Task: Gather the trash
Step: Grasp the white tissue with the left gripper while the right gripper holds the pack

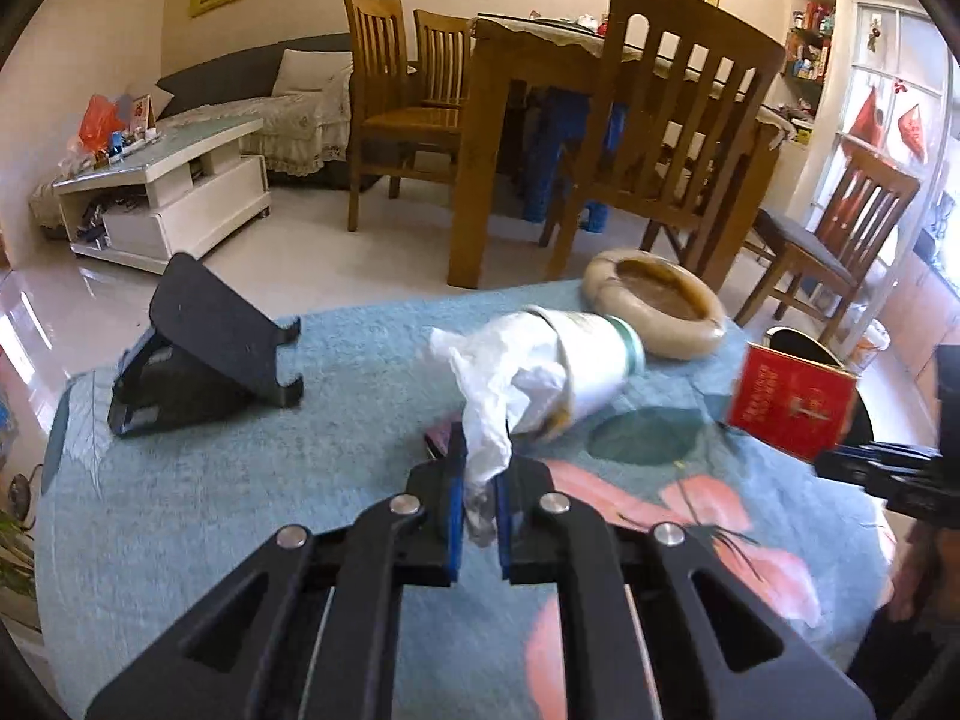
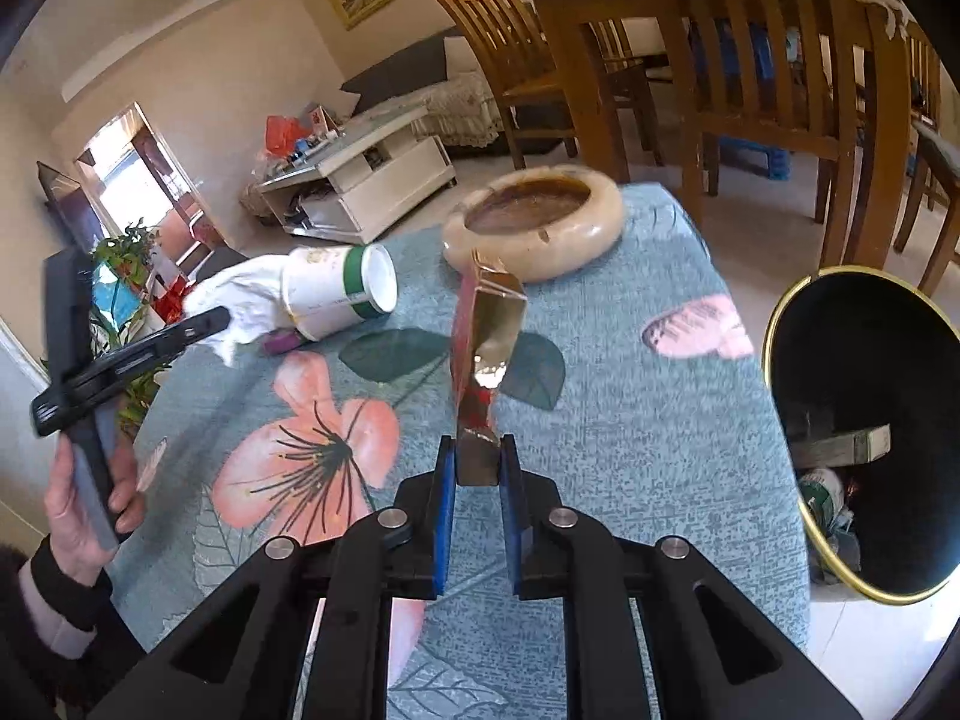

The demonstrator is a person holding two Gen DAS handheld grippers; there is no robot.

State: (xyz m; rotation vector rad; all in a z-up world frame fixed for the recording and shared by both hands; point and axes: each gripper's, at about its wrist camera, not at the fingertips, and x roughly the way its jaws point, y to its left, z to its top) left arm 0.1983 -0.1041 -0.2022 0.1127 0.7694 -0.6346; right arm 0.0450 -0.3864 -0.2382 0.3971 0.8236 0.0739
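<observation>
My left gripper (image 1: 480, 480) is shut on a crumpled white tissue (image 1: 498, 390) that trails out of a tipped white paper cup (image 1: 594, 360) with a green band. The cup also shows in the right wrist view (image 2: 336, 288), lying on its side on the floral tablecloth, with the left gripper's fingers (image 2: 204, 324) at the tissue (image 2: 240, 300). My right gripper (image 2: 477, 468) is shut on an empty red and gold cigarette box (image 2: 486, 336) and holds it above the table. The box shows in the left wrist view (image 1: 792, 402). A black bin with a gold rim (image 2: 864, 438) stands off the table's right side.
A beige stone ashtray (image 2: 540, 228) sits at the table's far edge. A black phone stand (image 1: 210, 348) stands at the left. A small purple object (image 2: 282, 342) lies beside the cup. Wooden chairs (image 1: 678, 120) and a dining table stand beyond.
</observation>
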